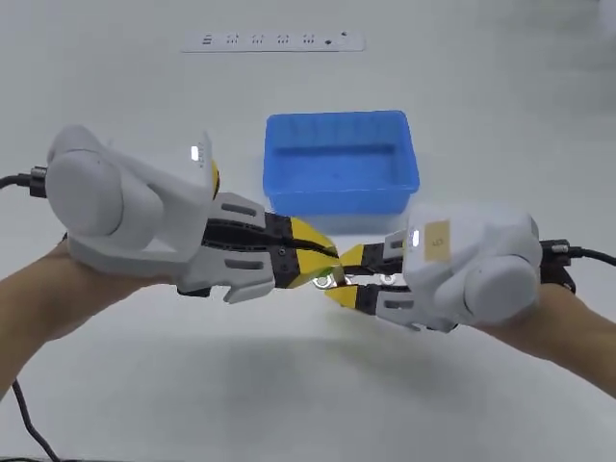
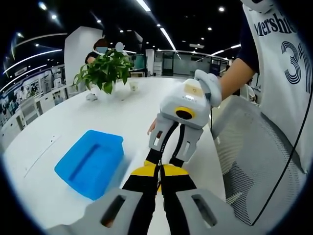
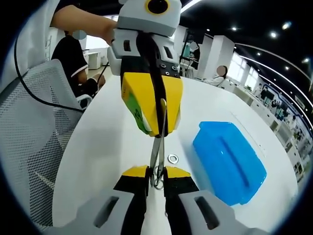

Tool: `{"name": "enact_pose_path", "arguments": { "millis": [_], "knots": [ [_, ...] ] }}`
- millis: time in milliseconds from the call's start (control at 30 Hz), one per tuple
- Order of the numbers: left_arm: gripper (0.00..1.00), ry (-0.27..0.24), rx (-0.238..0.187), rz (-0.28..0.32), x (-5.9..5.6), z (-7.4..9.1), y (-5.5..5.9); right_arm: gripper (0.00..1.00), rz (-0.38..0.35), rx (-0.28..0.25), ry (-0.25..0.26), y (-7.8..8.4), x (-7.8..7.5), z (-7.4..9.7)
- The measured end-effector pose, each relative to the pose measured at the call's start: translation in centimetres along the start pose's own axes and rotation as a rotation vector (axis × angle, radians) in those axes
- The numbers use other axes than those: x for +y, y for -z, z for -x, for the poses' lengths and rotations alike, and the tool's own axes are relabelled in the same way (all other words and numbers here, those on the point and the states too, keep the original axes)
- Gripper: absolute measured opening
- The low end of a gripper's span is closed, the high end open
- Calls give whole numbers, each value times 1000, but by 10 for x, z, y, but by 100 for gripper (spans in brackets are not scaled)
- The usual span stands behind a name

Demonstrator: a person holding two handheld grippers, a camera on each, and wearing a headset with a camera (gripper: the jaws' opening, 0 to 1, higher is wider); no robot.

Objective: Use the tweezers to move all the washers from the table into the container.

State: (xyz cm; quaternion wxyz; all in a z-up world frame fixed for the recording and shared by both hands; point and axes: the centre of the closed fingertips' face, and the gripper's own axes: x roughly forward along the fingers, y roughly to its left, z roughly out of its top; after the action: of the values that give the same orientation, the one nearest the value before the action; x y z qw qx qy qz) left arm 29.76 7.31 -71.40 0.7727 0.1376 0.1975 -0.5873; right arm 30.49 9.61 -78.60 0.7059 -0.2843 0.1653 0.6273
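My left gripper (image 1: 327,258) and right gripper (image 1: 345,279) meet tip to tip just in front of the blue container (image 1: 342,159). In the right gripper view, thin metal tweezers (image 3: 158,147) run from the left gripper's yellow jaws (image 3: 159,129) down into my right gripper (image 3: 156,175). Both grippers are shut on the tweezers. A small metal washer (image 3: 172,158) lies on the white table beside the tweezers, near the blue container (image 3: 230,159). In the left gripper view my left gripper (image 2: 159,172) is shut, facing the right gripper, with the blue container (image 2: 90,161) to its left.
A white power strip (image 1: 274,41) lies at the table's far edge. A potted plant (image 2: 105,68) stands farther along the table. A grey mesh chair (image 2: 254,161) is beside the table, and cables trail from both grippers.
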Motion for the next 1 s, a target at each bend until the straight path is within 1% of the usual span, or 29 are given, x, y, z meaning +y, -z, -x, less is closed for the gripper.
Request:
{"name": "enact_pose_path", "arguments": {
  "millis": [267, 367, 700, 767, 867, 1000],
  "knots": [
    [6, -9, -5, 0, 0, 1, 0, 12, 3, -2, 2, -1, -1, 0],
    [6, -8, 1, 5, 0, 1, 2, 12, -4, 1, -2, 0, 0, -1],
    [6, -20, 9, 4, 1, 0, 2, 12, -11, 8, -5, 3, 0, -3],
    [6, -20, 13, 0, 1, 0, 2, 12, -34, 13, -12, 4, 0, -4],
    [6, -19, 27, -3, 2, -1, 2, 11, -27, 14, -19, 5, 1, -4],
    [6, -17, 29, 0, 2, -1, 2, 11, -34, 11, -24, 5, 1, -4]
  ]
}}
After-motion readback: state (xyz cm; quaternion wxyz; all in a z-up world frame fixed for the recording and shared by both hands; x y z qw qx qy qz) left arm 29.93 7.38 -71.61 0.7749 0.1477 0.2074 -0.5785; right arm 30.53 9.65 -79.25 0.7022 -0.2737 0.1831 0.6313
